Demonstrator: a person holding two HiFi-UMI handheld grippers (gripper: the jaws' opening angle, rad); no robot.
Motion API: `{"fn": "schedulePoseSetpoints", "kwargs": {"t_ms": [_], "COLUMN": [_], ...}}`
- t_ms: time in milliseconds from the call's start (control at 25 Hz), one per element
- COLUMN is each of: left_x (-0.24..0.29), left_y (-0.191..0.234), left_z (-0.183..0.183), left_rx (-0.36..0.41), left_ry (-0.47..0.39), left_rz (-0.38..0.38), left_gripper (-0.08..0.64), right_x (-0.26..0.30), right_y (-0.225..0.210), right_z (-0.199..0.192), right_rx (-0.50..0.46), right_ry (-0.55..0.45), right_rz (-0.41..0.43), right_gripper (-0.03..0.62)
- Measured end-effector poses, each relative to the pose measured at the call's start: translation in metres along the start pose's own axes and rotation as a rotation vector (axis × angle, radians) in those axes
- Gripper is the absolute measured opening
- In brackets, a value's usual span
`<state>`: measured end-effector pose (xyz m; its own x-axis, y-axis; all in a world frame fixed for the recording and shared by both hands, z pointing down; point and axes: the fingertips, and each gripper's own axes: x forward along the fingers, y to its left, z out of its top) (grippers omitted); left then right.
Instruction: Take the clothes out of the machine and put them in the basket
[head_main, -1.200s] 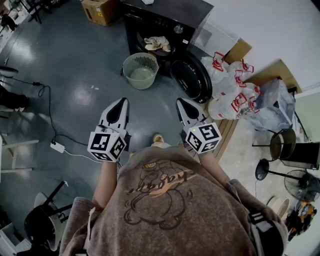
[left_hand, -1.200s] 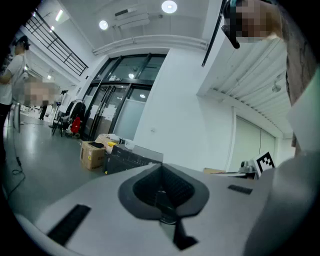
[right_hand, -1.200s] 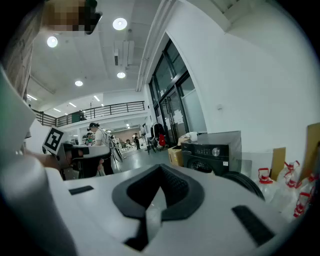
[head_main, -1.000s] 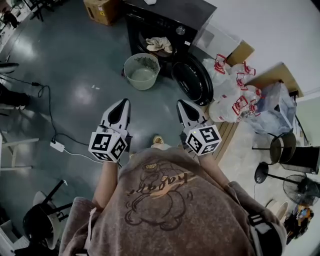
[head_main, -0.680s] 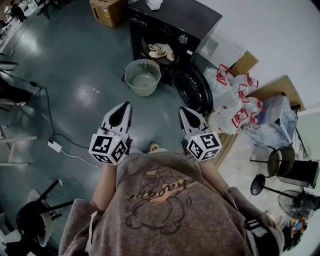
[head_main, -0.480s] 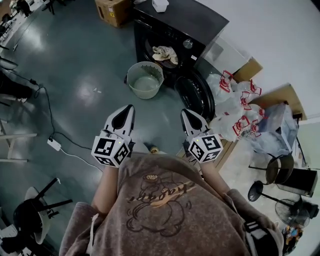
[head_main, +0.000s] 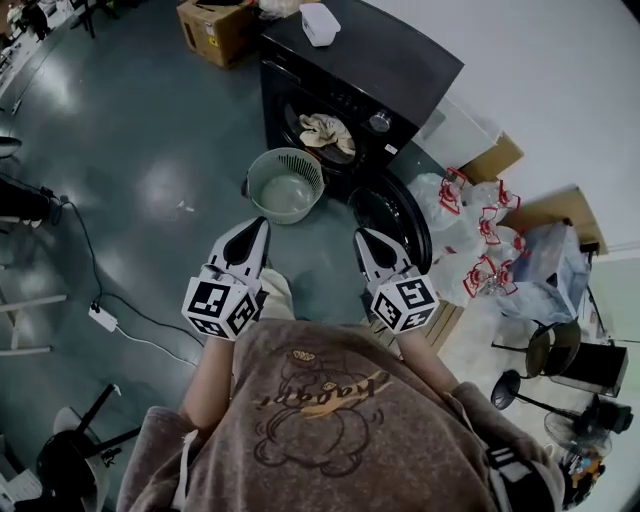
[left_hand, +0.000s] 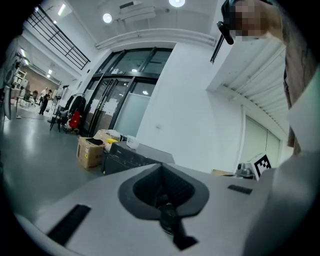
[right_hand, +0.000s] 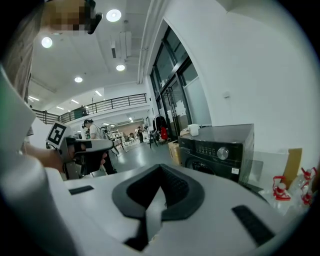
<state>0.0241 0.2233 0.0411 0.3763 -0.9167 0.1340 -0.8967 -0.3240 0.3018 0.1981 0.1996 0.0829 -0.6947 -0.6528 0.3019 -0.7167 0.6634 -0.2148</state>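
Observation:
A black front-loading machine (head_main: 370, 62) stands ahead with its round door (head_main: 396, 214) swung open to the right. Beige clothes (head_main: 327, 131) lie in the drum's mouth. A round pale-green basket (head_main: 285, 185) sits on the floor just left of the door, with nothing clearly in it. My left gripper (head_main: 259, 226) and right gripper (head_main: 361, 238) are held side by side in front of the person's chest, both shut and holding nothing, well short of the machine. The left gripper (left_hand: 161, 166) faces the machine (left_hand: 129, 157). The right gripper (right_hand: 160, 168) sees the machine (right_hand: 220, 146) to its right.
A cardboard box (head_main: 214, 28) stands left of the machine and a white container (head_main: 320, 22) sits on top of it. White bags with red handles (head_main: 468, 232) pile up to the right of the door. A cable and power strip (head_main: 102, 317) lie on the floor at the left.
The person has walked toward the machine, so machine and basket sit nearer and lower in the head view. Both grippers came forward with the person and stayed shut.

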Motion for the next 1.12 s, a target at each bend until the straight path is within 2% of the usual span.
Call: {"fn": "schedulePoseSetpoints", "kwargs": {"t_ms": [360,560,840,1120], "left_x": [0.09,0.142,0.21,0.275], "left_y": [0.102,0.146,0.172,0.19], "left_z": [0.048,0.062,0.061,0.04], "left_rx": [0.001,-0.001,0.006,0.011], "left_ry": [0.039,0.072,0.115,0.15], "left_rz": [-0.064,-0.129,-0.196,-0.234], "left_gripper": [0.005,0.005,0.005,0.005], "right_x": [0.126,0.177,0.22,0.265], "right_y": [-0.025,-0.045,-0.066,-0.121], "right_z": [0.056,0.069,0.076,0.053], "right_rx": [0.005,0.03,0.043,0.091], "right_ry": [0.011,0.012,-0.007,0.012], "right_rz": [-0.033,-0.098,-0.159,-0.189], "right_gripper": [-0.005,-0.005,-0.003,-0.003]}}
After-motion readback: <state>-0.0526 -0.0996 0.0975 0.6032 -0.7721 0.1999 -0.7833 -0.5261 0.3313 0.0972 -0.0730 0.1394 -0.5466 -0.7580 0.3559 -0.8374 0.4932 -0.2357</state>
